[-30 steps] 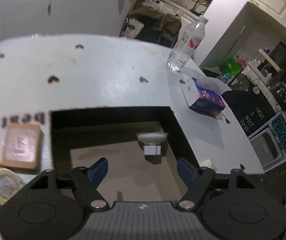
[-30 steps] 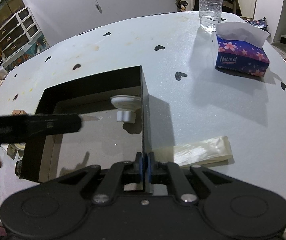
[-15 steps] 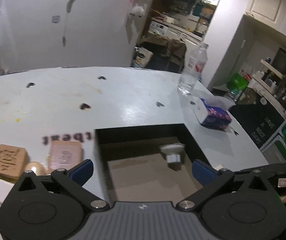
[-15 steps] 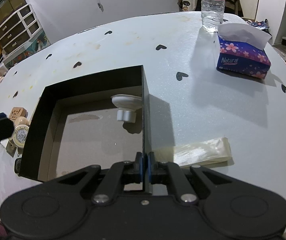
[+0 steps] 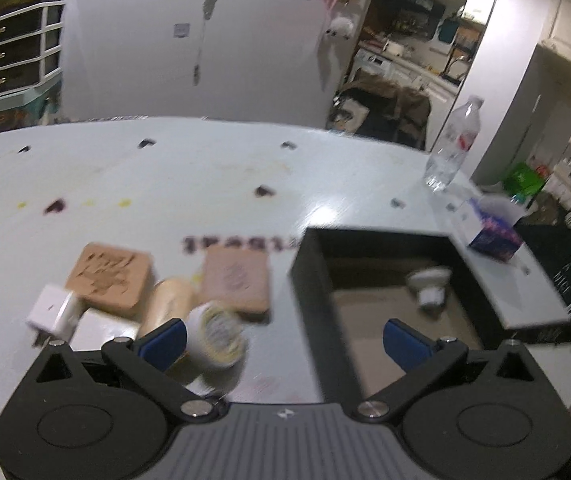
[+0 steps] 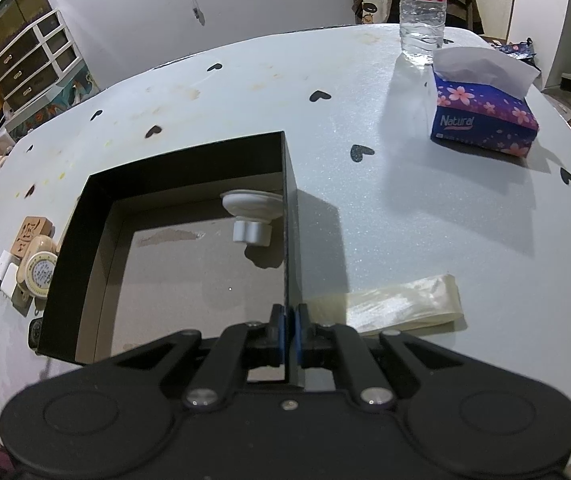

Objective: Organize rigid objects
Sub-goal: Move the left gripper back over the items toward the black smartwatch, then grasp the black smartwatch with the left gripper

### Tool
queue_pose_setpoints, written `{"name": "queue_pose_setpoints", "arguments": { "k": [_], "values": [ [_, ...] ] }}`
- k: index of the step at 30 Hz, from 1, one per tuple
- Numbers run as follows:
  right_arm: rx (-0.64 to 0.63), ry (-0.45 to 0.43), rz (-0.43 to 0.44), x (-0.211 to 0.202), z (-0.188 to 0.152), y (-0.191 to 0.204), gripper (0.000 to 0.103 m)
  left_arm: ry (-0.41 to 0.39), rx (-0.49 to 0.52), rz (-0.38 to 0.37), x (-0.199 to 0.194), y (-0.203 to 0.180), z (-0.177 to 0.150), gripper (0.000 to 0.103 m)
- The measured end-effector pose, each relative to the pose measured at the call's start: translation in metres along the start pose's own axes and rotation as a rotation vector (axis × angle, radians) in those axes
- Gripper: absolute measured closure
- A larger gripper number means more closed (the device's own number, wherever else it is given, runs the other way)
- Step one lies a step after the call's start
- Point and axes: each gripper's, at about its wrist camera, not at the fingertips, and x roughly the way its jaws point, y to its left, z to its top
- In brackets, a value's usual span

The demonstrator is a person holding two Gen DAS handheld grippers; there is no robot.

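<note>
A black open box [image 6: 290, 200] [image 5: 309, 276] sits on the white table, with a white suction-cup piece [image 6: 250, 216] [image 5: 429, 286] inside near its far right corner. My right gripper [image 6: 288, 330] is shut on the box's right wall at the near end. My left gripper [image 5: 285, 338] is open and empty, above the table at the box's left side. Left of the box lies a cluster: a round cream tin [image 5: 215, 330] [image 6: 39, 274], two tan square blocks [image 5: 109, 274] [image 5: 235, 280], a beige rounded piece [image 5: 169, 304] and white cubes [image 5: 51, 312].
A purple tissue box [image 6: 481, 116] [image 5: 493, 232] and a water bottle [image 6: 421, 12] [image 5: 451, 148] stand at the table's far right. A flat clear plastic bag [image 6: 389, 304] lies right of the box. The table edge curves close on the right.
My left gripper has swung left, away from over the box interior, toward the cluster of small objects. The right gripper and the box have stayed put.
</note>
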Motion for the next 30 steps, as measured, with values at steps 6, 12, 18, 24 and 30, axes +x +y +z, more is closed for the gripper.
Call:
{"name": "queue_pose_setpoints", "arguments": {
  "k": [6,12,18,24,30],
  "values": [
    [-0.001,0.000,-0.002,0.000,0.000,0.000,0.098,0.068,-0.037,0.056,0.008,0.026,-0.029,0.015],
    [0.002,0.001,-0.003,0.000,0.000,0.000,0.098,0.149,-0.098,0.124,0.024,0.040,-0.050,0.033],
    [0.002,0.005,-0.009,0.000,0.000,0.001,0.098,0.170,-0.178,0.149,0.028,0.044,-0.050,0.035],
    [-0.003,0.007,-0.009,0.001,0.000,0.002,0.098,0.171,-0.187,0.174,0.034,0.037,-0.045,0.041],
    [-0.013,0.005,-0.008,0.001,0.000,0.001,0.098,0.179,-0.190,0.215,0.034,0.034,-0.044,0.050]
  ]
}}
